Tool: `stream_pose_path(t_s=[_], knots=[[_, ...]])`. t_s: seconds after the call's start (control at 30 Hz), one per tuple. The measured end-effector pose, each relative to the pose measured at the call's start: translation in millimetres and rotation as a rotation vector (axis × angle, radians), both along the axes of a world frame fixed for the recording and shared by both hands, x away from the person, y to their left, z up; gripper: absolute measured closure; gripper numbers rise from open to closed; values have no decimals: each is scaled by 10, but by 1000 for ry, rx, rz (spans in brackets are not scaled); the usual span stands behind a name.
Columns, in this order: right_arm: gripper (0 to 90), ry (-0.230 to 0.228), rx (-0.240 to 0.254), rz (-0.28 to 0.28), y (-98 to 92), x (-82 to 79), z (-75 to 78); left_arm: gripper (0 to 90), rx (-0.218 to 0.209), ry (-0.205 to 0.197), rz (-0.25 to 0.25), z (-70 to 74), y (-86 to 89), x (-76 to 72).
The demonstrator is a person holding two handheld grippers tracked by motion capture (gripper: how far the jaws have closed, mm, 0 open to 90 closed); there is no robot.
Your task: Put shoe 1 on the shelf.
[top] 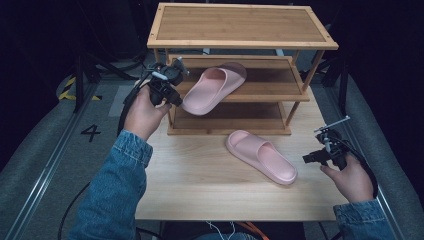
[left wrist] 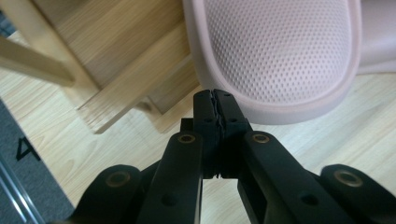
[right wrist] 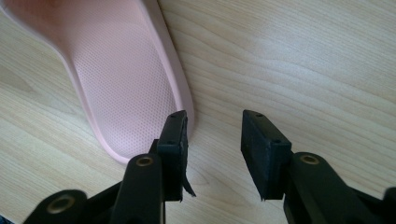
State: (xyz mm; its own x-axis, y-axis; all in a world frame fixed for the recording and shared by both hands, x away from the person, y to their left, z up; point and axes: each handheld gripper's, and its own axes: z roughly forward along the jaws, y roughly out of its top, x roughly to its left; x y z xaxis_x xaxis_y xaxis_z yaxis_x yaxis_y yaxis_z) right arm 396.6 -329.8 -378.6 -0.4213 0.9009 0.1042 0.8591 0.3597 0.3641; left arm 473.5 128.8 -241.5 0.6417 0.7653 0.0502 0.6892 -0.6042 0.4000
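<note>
Pinching the heel rim of one pink slipper (top: 212, 89) with my left claw (top: 176, 101), I hold it tilted at the rack's (top: 240, 44) middle shelf. My right claw (right wrist: 215, 135) stands apart beside the other slipper (top: 261, 155) on the table (top: 200, 185).

My light wooden table (top: 200, 190) is carrying a small wooden shoe rack (top: 240, 30) at its far end. One pink slipper (top: 261, 156) is lying flat on the table, just in front of the rack. The other pink slipper (top: 212, 89) is tilting up, with its toe end sitting on the rack's middle shelf (top: 270, 82).
</note>
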Motion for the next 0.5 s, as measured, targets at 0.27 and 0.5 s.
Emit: stream_pose_path(t_s=[0.27,0.5], knots=[[614,-2,-1,-2,-11,-13,-4,875,8,5,-72,-1,-228,-45],[615,2,0,-1,-1,-8,-14,875,15,0,-122,-3,-437,-61]])
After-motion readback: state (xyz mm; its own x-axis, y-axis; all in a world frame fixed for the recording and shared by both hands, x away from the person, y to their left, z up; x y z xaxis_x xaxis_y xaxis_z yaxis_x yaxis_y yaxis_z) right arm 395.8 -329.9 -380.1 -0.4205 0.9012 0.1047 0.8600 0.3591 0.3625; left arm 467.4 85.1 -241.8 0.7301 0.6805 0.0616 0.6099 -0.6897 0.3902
